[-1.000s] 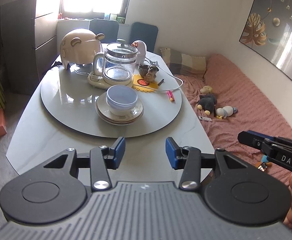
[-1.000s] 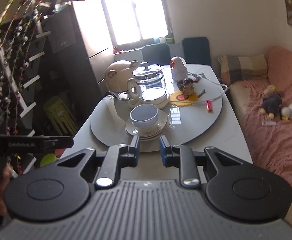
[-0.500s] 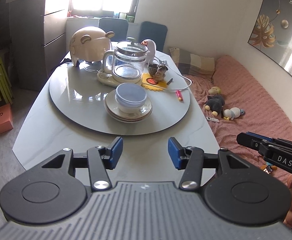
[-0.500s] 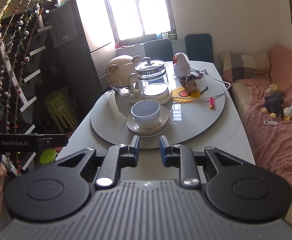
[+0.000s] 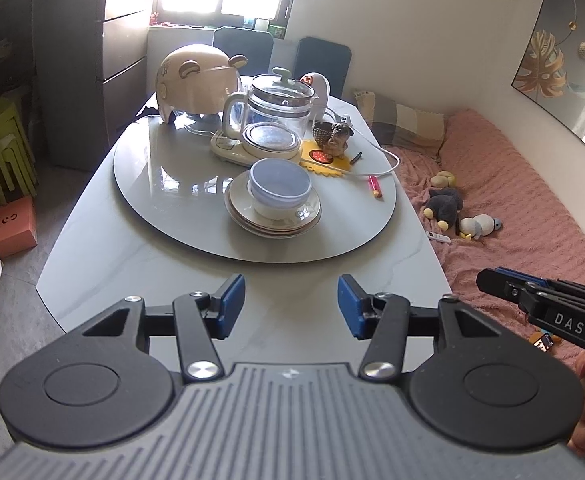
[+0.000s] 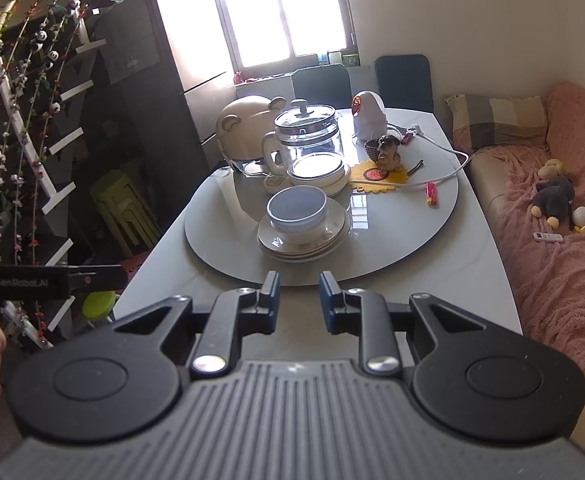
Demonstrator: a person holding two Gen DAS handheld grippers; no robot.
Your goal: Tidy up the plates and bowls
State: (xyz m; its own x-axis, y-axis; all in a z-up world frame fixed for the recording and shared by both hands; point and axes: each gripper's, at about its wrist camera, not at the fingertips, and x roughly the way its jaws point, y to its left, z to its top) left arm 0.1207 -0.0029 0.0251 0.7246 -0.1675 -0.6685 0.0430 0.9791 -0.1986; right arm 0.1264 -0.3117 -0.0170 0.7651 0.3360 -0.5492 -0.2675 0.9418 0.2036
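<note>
Nested pale blue and white bowls [image 5: 279,192] sit on a stack of cream plates [image 5: 272,222] on the grey round turntable [image 5: 164,188]; they also show in the right wrist view as bowls [image 6: 297,212] on plates [image 6: 304,242]. My left gripper [image 5: 291,306] is open and empty, above the table's near edge, short of the stack. My right gripper [image 6: 299,300] has its jaws a narrow gap apart, empty, also near the front edge; it shows at the right of the left wrist view [image 5: 492,280].
Behind the stack stand a glass kettle [image 5: 270,120] on its base, a cream bear-shaped cover [image 5: 196,80], a white device [image 6: 368,114], a small figurine [image 5: 332,138] on a yellow mat, a white cable and a pink lighter [image 5: 375,187]. A pink bed [image 5: 512,200] lies right; green stools [image 5: 0,140] left.
Both grippers have drawn back and risen slightly, so the table and stack sit a little farther away in view. Jaw openings are unchanged.
</note>
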